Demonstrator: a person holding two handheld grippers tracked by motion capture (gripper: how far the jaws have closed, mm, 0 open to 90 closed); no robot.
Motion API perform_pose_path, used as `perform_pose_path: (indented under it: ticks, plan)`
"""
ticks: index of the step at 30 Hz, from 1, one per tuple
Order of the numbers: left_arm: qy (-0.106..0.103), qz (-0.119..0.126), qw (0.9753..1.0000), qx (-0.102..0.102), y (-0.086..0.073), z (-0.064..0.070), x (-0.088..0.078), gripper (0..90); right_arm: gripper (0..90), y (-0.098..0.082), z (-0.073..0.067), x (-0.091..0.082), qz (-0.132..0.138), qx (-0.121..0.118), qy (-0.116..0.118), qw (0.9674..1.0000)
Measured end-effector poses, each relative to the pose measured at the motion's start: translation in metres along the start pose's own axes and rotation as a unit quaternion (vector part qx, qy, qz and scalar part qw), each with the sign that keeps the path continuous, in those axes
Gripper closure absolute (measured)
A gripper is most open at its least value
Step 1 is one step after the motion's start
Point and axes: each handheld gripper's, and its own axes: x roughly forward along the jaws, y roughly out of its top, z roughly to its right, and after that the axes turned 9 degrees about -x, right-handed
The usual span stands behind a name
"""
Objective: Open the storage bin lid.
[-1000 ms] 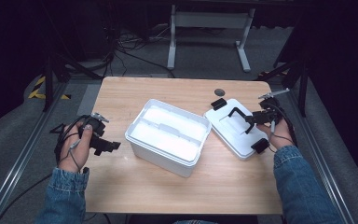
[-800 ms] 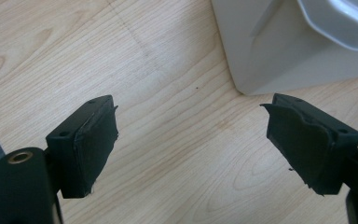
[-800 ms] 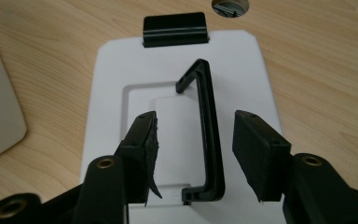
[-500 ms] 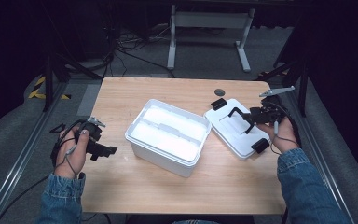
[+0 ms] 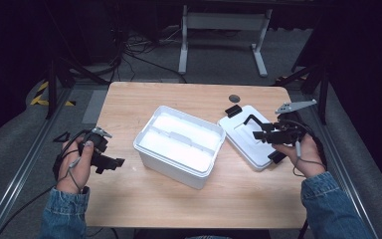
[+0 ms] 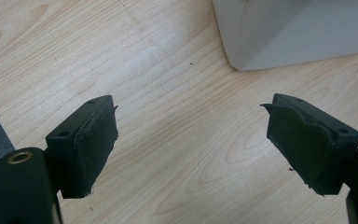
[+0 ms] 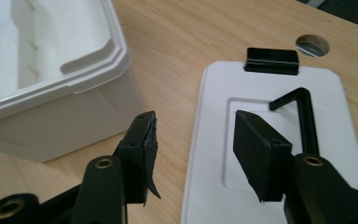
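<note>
High view: wooden table (image 5: 179, 209) with open white box (image 5: 180, 138) near centre, interior divided by a ridge. White lid (image 5: 251, 134) lying flat just right of box, black handle (image 5: 254, 121) on top, black latch (image 5: 233, 110) at far edge. Round hole (image 5: 234, 98) in tabletop beyond lid.

Left gripper (image 5: 110, 163) held in left hand (image 5: 74, 167) near table's left edge, apart from box, jaws pointing toward it. Left gripper view: jaws spread wide, nothing between them, bare wood below, corner of box (image 6: 298, 32) at upper right.

Right gripper (image 5: 258, 137) held in right hand (image 5: 304, 157) above right part of lid, grey plate (image 5: 294, 105) on top. Right gripper view: jaws parted, nothing gripped; left jaw over the strip of table between box (image 7: 51, 74) and lid (image 7: 270, 140), right jaw over lid's recessed panel, beside handle (image 7: 303, 112). Contact with lid not determinable. Latch (image 7: 272, 60) and hole (image 7: 312, 45) farther off.
</note>
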Motion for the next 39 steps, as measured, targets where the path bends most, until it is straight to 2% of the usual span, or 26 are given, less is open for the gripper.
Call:
perform_pose_path:
  ticks: [2,9,10,13,17,19,20,22,25,27,28,30,33,36,39]
  plan:
    - [0.000,-0.002,1.0000,0.009,0.000,0.000,0.000,16.9,50.0,-0.001,-0.006,-0.002,0.005,-0.004,0.006,1.0000]
    - [-0.003,-0.002,1.0000,0.005,-0.001,-0.001,-0.001,16.9,49.6,-0.007,-0.019,-0.003,0.006,-0.008,0.023,0.9997]
    - [-0.003,-0.001,1.0000,0.008,-0.001,-0.002,-0.001,16.9,49.2,-0.011,-0.022,-0.001,0.004,-0.004,0.032,0.9995]
    - [-0.004,-0.005,1.0000,0.004,-0.002,-0.001,-0.001,17.0,49.2,-0.015,-0.025,0.001,0.004,-0.002,0.035,0.9994]
    - [-0.004,-0.008,0.9999,0.004,-0.001,-0.001,0.000,16.9,49.1,-0.023,-0.032,0.006,0.005,0.004,0.051,0.9987]
    - [-0.002,-0.009,0.9999,0.010,0.000,0.000,0.002,16.8,48.9,-0.022,-0.037,0.008,-0.005,-0.003,0.054,0.9985]
    - [-0.005,-0.011,0.9999,0.008,0.000,0.001,0.002,16.9,48.9,-0.021,-0.040,0.008,-0.003,-0.007,0.055,0.9985]
    - [-0.002,-0.009,0.9999,0.013,0.001,0.001,0.003,16.9,48.9,-0.021,-0.045,0.008,0.000,-0.011,0.062,0.9980]
    - [-0.001,-0.010,0.9999,0.011,0.001,0.001,0.003,16.9,49.0,-0.025,-0.051,0.009,0.014,-0.015,0.062,0.9978]
    - [-0.003,-0.010,0.9999,0.011,0.000,0.001,0.003,16.9,48.9,-0.027,-0.053,0.012,0.004,-0.019,0.068,0.9975]
    - [-0.004,-0.009,0.9999,0.012,0.000,0.000,0.002,16.9,49.0,-0.028,-0.053,0.012,0.004,-0.022,0.064,0.9977]
    - [-0.003,-0.007,0.9999,0.009,0.000,0.000,0.001,16.9,48.9,-0.032,-0.053,0.010,0.013,-0.012,0.061,0.9980]
    - [-0.006,-0.006,0.9999,0.008,0.000,0.000,0.000,16.9,49.2,-0.037,-0.057,0.011,0.010,-0.020,0.051,0.9984]
    - [-0.006,-0.005,0.9999,0.007,0.000,0.000,0.000,16.9,49.1,-0.041,-0.060,0.013,0.014,-0.017,0.050,0.9985]
    - [-0.006,-0.005,0.9999,0.006,0.001,0.000,0.001,16.9,49.2,-0.047,-0.064,0.021,0.007,-0.023,0.051,0.9984]
